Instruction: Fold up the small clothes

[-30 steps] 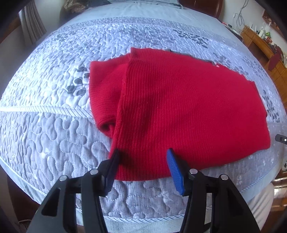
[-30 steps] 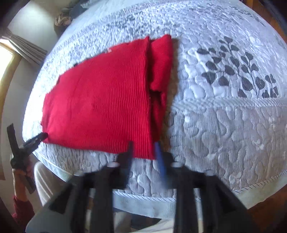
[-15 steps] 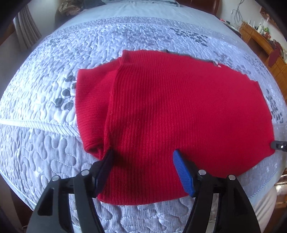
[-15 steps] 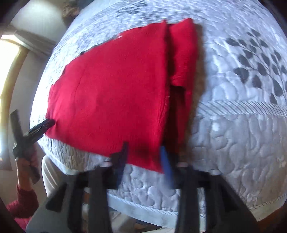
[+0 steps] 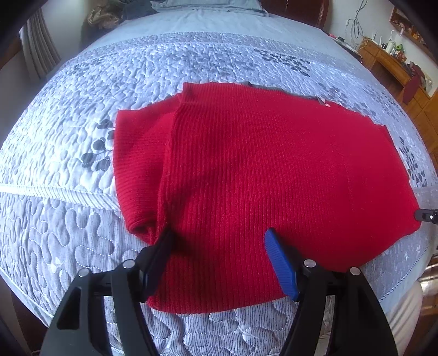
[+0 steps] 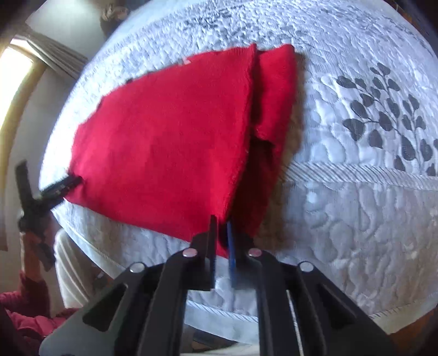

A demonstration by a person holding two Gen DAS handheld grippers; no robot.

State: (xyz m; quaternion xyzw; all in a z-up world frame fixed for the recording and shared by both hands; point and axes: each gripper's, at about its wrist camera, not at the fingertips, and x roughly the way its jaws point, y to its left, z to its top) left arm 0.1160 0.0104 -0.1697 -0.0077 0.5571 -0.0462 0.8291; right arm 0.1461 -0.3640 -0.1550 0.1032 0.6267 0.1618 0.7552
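A red knitted sweater [image 5: 260, 175] lies flat on the quilted bed, sleeve folded in along its left side. My left gripper [image 5: 219, 246] is open, its fingers straddling the sweater's near hem just above the cloth. In the right wrist view the sweater [image 6: 169, 142] shows with its folded sleeve on the right. My right gripper [image 6: 222, 230] is shut on the sweater's near corner. The left gripper [image 6: 60, 186] shows there at the sweater's other near corner. The right gripper's tip [image 5: 427, 216] shows at the left wrist view's right edge.
The grey-white quilted bedspread [image 5: 82, 232] with dark leaf prints [image 6: 383, 117] covers the bed. A wooden dresser [image 5: 397, 68] stands far right. Pillows and clothes [image 5: 109, 13] lie at the head. A curtain and window [image 6: 27, 63] are to the left.
My right gripper moved onto the sweater's near corner and closed on it. My left gripper advanced over the near hem and stayed open.
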